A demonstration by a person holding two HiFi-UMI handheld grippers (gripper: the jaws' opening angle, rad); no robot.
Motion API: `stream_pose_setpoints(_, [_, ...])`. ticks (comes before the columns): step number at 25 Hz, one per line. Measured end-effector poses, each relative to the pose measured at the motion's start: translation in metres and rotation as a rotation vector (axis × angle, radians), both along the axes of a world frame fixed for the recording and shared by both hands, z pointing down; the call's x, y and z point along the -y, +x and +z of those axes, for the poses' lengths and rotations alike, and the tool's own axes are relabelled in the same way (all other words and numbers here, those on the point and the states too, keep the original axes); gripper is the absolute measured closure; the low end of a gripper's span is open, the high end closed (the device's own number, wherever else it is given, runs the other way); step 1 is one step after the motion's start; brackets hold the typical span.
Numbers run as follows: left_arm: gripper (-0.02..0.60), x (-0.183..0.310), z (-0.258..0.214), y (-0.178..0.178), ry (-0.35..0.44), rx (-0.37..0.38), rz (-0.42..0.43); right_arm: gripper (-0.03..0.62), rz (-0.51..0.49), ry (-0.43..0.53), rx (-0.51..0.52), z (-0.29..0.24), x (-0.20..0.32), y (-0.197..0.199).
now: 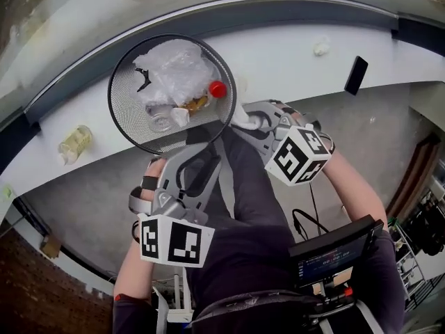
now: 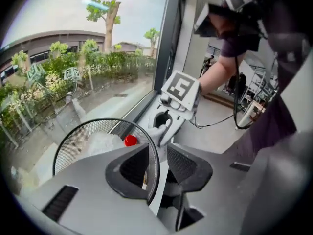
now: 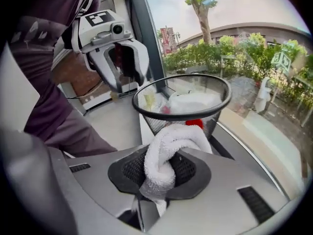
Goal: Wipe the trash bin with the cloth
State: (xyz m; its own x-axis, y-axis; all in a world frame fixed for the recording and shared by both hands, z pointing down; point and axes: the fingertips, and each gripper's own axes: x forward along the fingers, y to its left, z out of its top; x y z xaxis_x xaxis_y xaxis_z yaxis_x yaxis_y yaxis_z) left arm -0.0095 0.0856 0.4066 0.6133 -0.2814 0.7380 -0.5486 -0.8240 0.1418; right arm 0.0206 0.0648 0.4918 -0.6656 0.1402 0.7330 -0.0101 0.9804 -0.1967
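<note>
Angled down, my right gripper (image 3: 159, 177) clenches the cloth (image 3: 166, 143) just short of the trash bin (image 1: 128, 96) at twelve o'clock, my left gripper (image 2: 159, 163) pinching its near rim, while a bottle (image 1: 74, 143) lies on the sill (image 1: 292, 54) at nine.

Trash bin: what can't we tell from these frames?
Trash bin bottom: head view, covered by crumpled plastic.
Its lower wall: right gripper view, hidden behind the cloth in the right tongs.
Left tongs: left gripper view, rim sits between the jaws; whether both pads press it is unclear.
Yellowish item on the ledge: head view, too small to identify.
</note>
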Motion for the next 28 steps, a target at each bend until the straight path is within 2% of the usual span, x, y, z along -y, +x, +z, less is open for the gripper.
stream_pose_setpoints(2, [0.438, -0.012, 0.004, -0.02, -0.05, 0.048, 0.081, 0.506, 0.081, 0.045, 0.016, -0.011, 0.033, 0.007])
stream_pose_setpoints(4, [0.386, -0.025, 0.027, -0.04, -0.085, 0.166, 0.16, 0.507, 0.18, 0.113, 0.033, -0.022, 0.073, 0.014])
stream_pose_setpoints(6, [0.365, -0.031, 0.053, -0.057, -0.037, 0.348, 0.25, 0.505, 0.242, 0.217, 0.032, -0.028, 0.111, 0.017])
stream_pose_setpoints(7, [0.365, -0.031, 0.064, -0.062, 0.001, 0.433, 0.298, 0.505, 0.239, 0.273, 0.019, -0.028, 0.125, 0.016])
stream_pose_setpoints(8, [0.365, -0.031, 0.072, -0.064, 0.029, 0.49, 0.333, 0.506, 0.213, 0.326, -0.001, -0.026, 0.134, 0.014])
stream_pose_setpoints(9, [0.365, -0.03, 0.077, -0.062, 0.042, 0.515, 0.35, 0.505, 0.169, 0.371, -0.026, -0.023, 0.138, 0.011])
stream_pose_setpoints(11, [0.367, -0.026, 0.08, -0.056, 0.042, 0.517, 0.334, 0.505, 0.054, 0.419, -0.075, -0.01, 0.133, 0.004])
stream_pose_setpoints(14, [0.44, -0.019, 0.076, -0.057, 0.005, 0.498, 0.271, 0.505, -0.071, 0.395, -0.096, 0.006, 0.102, -0.009])
stream_pose_setpoints(18, [0.436, -0.02, 0.074, -0.053, -0.037, 0.475, 0.22, 0.505, -0.041, 0.326, -0.091, 0.012, 0.071, -0.006])
stream_pose_setpoints(21, [0.437, -0.014, 0.069, -0.046, -0.05, 0.438, 0.163, 0.505, -0.09, 0.267, -0.093, 0.018, 0.038, 0.0])
stream_pose_setpoints(26, [0.442, -0.007, 0.06, -0.028, -0.146, 0.286, 0.008, 0.505, -0.113, 0.19, -0.061, 0.021, -0.011, -0.014])
stream_pose_setpoints(28, [0.48, -0.003, 0.051, -0.013, -0.193, 0.169, -0.079, 0.505, -0.13, 0.165, -0.045, 0.021, -0.027, -0.02])
